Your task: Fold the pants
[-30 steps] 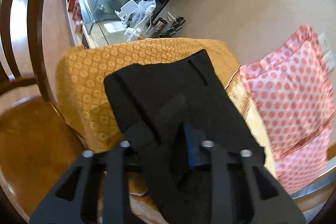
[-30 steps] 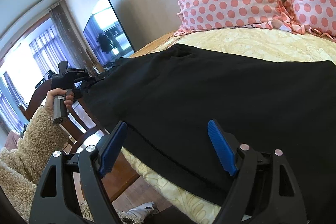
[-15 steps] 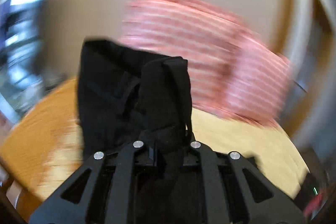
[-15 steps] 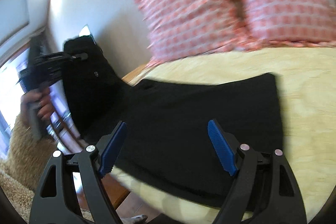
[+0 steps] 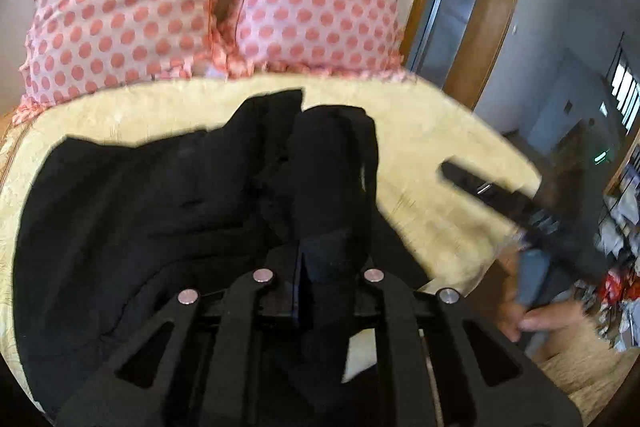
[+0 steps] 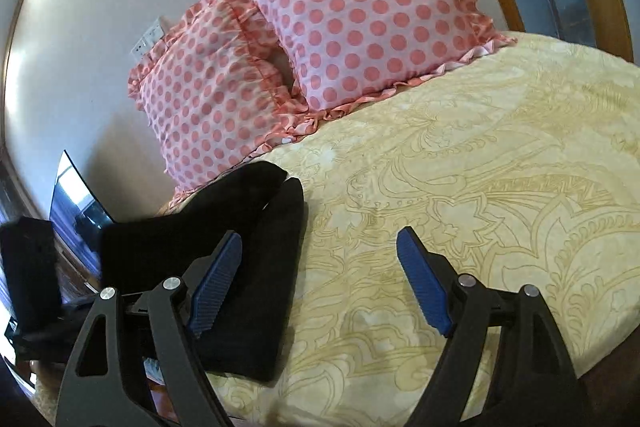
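Black pants [image 5: 132, 211] lie on the near left part of the bed [image 6: 500, 167], on the yellow patterned cover, with two pink dotted pillows [image 6: 360, 27] at the far end against the wall.

Left gripper [image 5: 316, 267]: jaws drawn close together on a bunched end of the pants. The cloth rises as a dark roll straight out of the fingers and drapes over the layer beneath. Grip looks firm; the exact edge held (waist or hem) cannot be told, all black on black.

Right gripper [image 6: 320, 283]: jaws wide apart, blue pads [image 6: 420, 287] bare, nothing between them. It hangs over the cover just right of the pants [image 6: 240, 247], not touching the cloth as far as the view shows. In the left wrist view it shows at the right [image 5: 500, 195], blurred.

Progress, as judged:
- One lengthwise-looking fold appears made: in the right wrist view the pants read as a compact doubled shape with two stacked ends at the far side.
- The carried end is over the lower layer but not laid down flat or released.
- The upper layer is rumpled, with several creases near the middle.

Left to do, by my reading: set the held end down square with the edge below, let go, smooth the creases, possibly one more fold to finish the bundle.
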A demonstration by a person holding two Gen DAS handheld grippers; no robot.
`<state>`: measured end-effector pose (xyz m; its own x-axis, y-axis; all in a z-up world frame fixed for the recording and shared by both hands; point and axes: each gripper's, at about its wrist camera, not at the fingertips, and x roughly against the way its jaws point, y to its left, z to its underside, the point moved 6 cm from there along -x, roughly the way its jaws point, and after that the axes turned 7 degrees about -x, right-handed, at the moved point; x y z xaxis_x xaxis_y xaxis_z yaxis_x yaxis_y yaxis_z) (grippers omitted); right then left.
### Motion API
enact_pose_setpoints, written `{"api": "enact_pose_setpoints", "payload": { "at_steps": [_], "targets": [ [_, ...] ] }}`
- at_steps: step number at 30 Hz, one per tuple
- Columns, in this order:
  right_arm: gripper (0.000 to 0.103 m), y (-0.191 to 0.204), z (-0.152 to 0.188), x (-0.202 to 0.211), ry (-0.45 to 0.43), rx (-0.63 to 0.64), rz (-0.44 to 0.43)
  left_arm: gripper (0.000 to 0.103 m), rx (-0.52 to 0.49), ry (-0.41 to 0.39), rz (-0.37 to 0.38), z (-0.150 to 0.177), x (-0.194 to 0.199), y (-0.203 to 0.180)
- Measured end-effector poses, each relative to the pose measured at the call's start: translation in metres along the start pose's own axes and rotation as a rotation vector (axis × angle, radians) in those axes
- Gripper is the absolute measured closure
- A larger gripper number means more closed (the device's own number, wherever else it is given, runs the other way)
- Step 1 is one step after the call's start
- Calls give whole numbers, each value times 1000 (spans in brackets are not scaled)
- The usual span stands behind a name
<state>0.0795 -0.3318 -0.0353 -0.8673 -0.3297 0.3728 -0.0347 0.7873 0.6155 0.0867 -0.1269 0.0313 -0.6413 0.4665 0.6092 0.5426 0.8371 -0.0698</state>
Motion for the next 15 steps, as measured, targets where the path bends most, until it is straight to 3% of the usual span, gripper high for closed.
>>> {"api": "enact_pose_setpoints", "payload": {
  "at_steps": [2, 4, 6, 7, 9, 11, 12, 15],
  "targets": [
    [21, 3, 0, -4, -2, 6, -7, 91, -35, -20, -9, 3, 4, -18],
    [21, 6, 3, -3, 4, 13, -13, 89, -83, 19, -10, 12, -13, -33],
    [21, 8, 5, -5, 13, 16, -18, 82, -160, 97, -63, 30, -36, -37],
    [21, 10, 5, -5, 15, 19, -22, 81, -184, 95, -80, 37, -35, -44],
    [21, 13, 4, 0, 5, 34, -28, 66, -259, 50, -115, 40, -20, -54],
    [21, 17, -2, 5, -11, 46, -48, 23, -329, -17, -52, 44, 0, -64],
    [21, 21, -5, 6, -8, 46, -75, 18, -367, -79, -25, 47, 18, -68],
    [22, 37, -9, 6, 23, 69, -160, 17, -366, -131, -25, 55, 47, -62]
  ]
}}
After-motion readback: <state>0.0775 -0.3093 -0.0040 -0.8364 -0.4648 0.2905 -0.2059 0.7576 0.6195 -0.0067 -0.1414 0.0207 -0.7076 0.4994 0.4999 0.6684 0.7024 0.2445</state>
